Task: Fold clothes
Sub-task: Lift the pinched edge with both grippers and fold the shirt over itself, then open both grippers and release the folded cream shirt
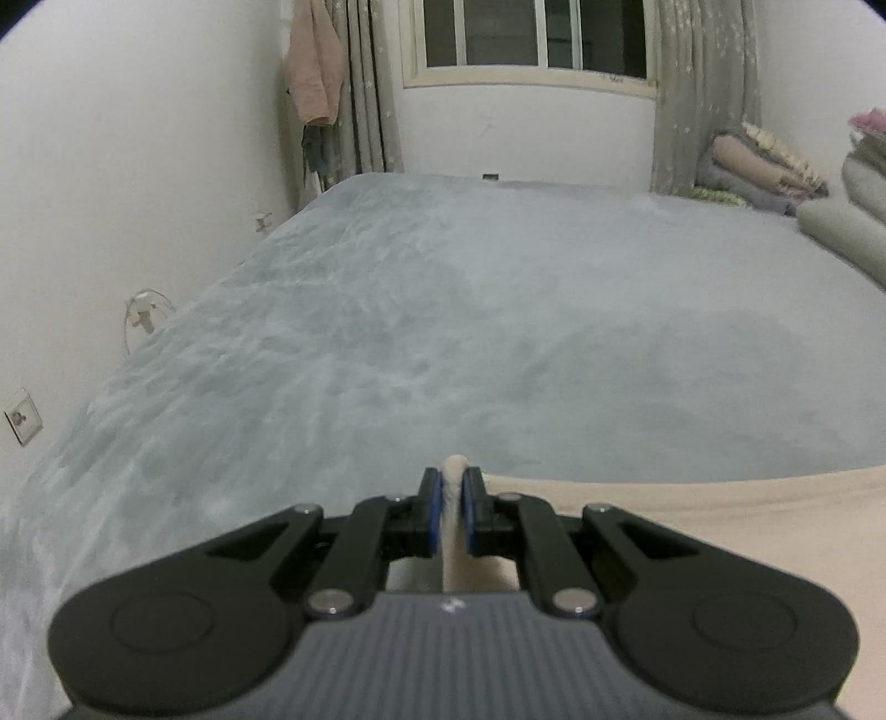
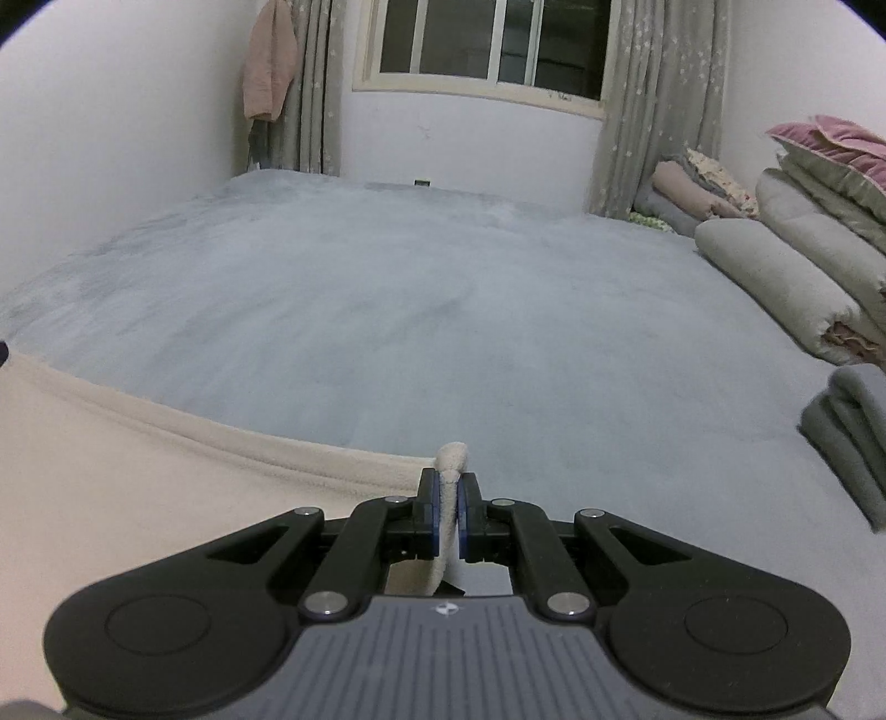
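A cream fleece garment (image 1: 720,531) stretches between my two grippers over the grey-blue bed. In the left wrist view it runs off to the right from my left gripper (image 1: 454,487), which is shut on its edge, a fold of cloth poking up between the blue pads. In the right wrist view the same garment (image 2: 138,476) spreads to the left, and my right gripper (image 2: 449,490) is shut on another edge of it, a tuft sticking up past the fingertips. The cloth's top hem hangs taut between the two grips.
The grey-blue bed cover (image 1: 443,310) fills both views. Rolled quilts and pillows (image 2: 786,266) are stacked at the right, with a folded grey cloth (image 2: 853,426) nearer. A white wall with sockets (image 1: 22,423) borders the left. Window and curtains (image 2: 487,44) stand at the back.
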Available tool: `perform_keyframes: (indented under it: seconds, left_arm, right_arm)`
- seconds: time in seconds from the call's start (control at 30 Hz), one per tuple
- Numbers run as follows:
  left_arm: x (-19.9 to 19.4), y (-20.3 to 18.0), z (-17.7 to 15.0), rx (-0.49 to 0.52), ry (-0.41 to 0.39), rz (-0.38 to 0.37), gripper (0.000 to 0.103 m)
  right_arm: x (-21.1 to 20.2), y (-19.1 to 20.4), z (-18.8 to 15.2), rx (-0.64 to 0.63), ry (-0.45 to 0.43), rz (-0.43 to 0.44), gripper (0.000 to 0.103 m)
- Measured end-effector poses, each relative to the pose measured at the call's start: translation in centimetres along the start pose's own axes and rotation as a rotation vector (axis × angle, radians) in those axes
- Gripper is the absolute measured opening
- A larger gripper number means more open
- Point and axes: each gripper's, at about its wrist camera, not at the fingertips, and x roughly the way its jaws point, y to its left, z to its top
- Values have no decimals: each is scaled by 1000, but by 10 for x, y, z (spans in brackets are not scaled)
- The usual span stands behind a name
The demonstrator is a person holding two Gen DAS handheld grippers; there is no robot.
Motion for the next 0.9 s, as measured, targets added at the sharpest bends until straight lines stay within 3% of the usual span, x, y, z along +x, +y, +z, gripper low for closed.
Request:
perform_keyframes:
  seconds: [0.13, 0.3, 0.4, 0.5, 0.6, 0.7, 0.77, 0.9]
  left_arm:
    - [17, -8, -11, 33, 24, 27, 8]
    - [11, 8, -11, -29, 40, 48, 30]
    - [-26, 42, -2, -127, 6, 57, 28]
    - [-78, 69, -14, -228, 11, -25, 31]
    - [-123, 80, -43, -287, 57, -103, 35]
    - [-149, 78, -74, -334, 112, -141, 36]
    - [-157, 74, -90, -370, 121, -165, 36]
    - [-147, 68, -107, -402, 152, -150, 36]
  right_arm:
    - [25, 7, 0, -17, 51, -4, 6]
    - [34, 9, -19, 16, 64, -12, 7]
    - [-6, -9, -14, 98, -18, -61, 17]
    - [-53, -26, -14, 172, -50, -16, 26]
    - [-94, -29, -27, 191, -7, 60, 35]
    - [-126, -34, -48, 267, 50, 132, 35]
    - [-139, -40, -66, 345, 93, 179, 35]
    - [-147, -35, -91, 339, 129, 200, 35]
